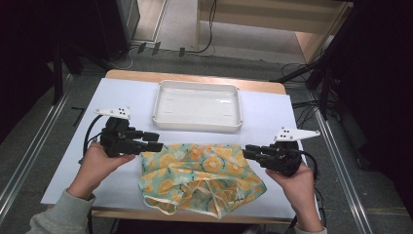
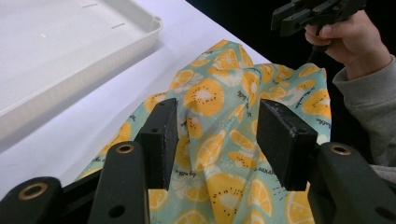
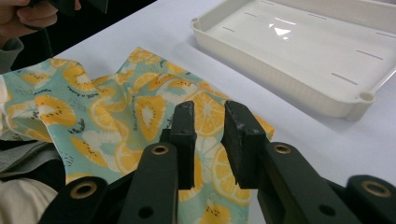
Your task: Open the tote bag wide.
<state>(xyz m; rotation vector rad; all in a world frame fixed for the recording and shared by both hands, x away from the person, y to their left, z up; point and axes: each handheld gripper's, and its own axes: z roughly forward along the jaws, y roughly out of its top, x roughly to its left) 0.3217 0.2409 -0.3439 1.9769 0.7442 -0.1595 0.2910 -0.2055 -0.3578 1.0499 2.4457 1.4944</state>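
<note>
While the cloth [image 1: 199, 178] lies rumpled along the near edge of the table [image 1: 122, 97], I read the step in hand as taking hold of its two far corners, one per claw, ahead of spreading or folding it. It is a pale green piece printed with orange slices, sitting just in front of the white tray [image 1: 197, 106] and apart from it. Its long axis runs left to right across the table, roughly parallel to the tray's long side. The far edge is fairly straight; the near part is bunched and folded over on itself, with a pale lining showing near the table's front edge.

Left gripper [image 1: 155, 143]: at the cloth's far left corner. In the left gripper view its jaws stand moderately wide, with a raised fold of cloth between the pads; the pads do not press on it, as far as I can see.

Right gripper [image 1: 247, 152]: at the far right corner. In the right gripper view its jaws stand narrow, a slim gap between the pads, over the corner. I cannot tell whether any cloth is pinched, and from above the tips seem to sit at the edge.

Next move, my judgement: both claws need to close firmly on one layer of the corner each, then lift and draw apart along the long axis to take out the bunching. Risk is catching a doubled fold on the left.

The tray is empty.
</note>
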